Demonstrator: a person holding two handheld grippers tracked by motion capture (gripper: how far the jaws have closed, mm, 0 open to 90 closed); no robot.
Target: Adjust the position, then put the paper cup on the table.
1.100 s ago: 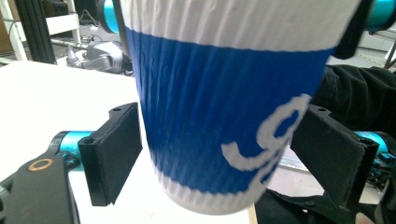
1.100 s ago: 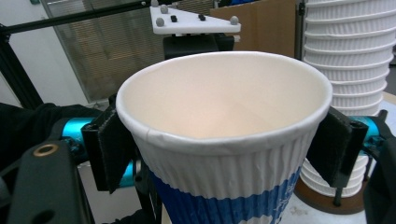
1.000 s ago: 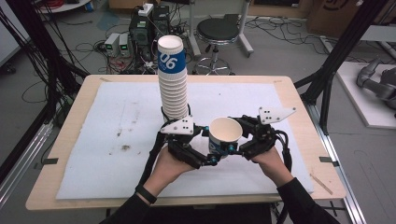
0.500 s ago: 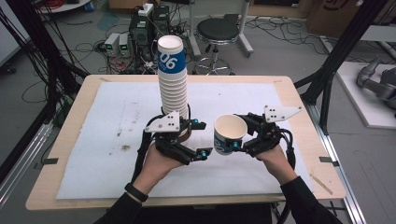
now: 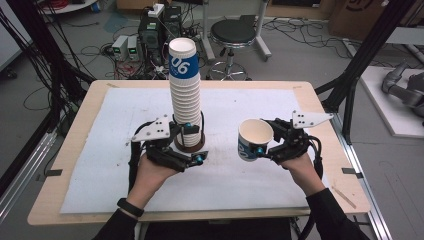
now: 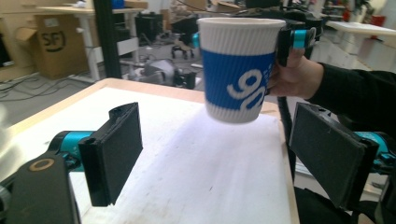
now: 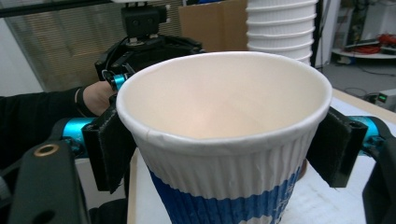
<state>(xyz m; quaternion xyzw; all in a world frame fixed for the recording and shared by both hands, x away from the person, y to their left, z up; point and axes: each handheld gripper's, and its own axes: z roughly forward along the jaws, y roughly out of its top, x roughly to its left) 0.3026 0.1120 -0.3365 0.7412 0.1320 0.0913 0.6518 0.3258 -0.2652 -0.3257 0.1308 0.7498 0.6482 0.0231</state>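
Room: bare white mat (image 5: 100,150) left of the cup stack (image 5: 186,95), mid-bench.
Right gripper (image 5: 265,142): fingers clamped on paper cup (image 5: 254,140), lifted near the right edge.
Left gripper (image 5: 192,145): fingers apart, empty, beside the stack's base.

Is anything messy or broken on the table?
Nothing is broken or spilled. The tall cup stack stands straight on its brown base. The only oddity is a few small dark specks on the white mat, left of the stack.

The right hand-held gripper (image 5: 266,145) has carried the single cup (image 5: 254,138) rightward, well apart from the cup stack (image 5: 185,95). The left hand-held gripper (image 5: 192,142) has drawn left, its jaws now flanking the stack's base.
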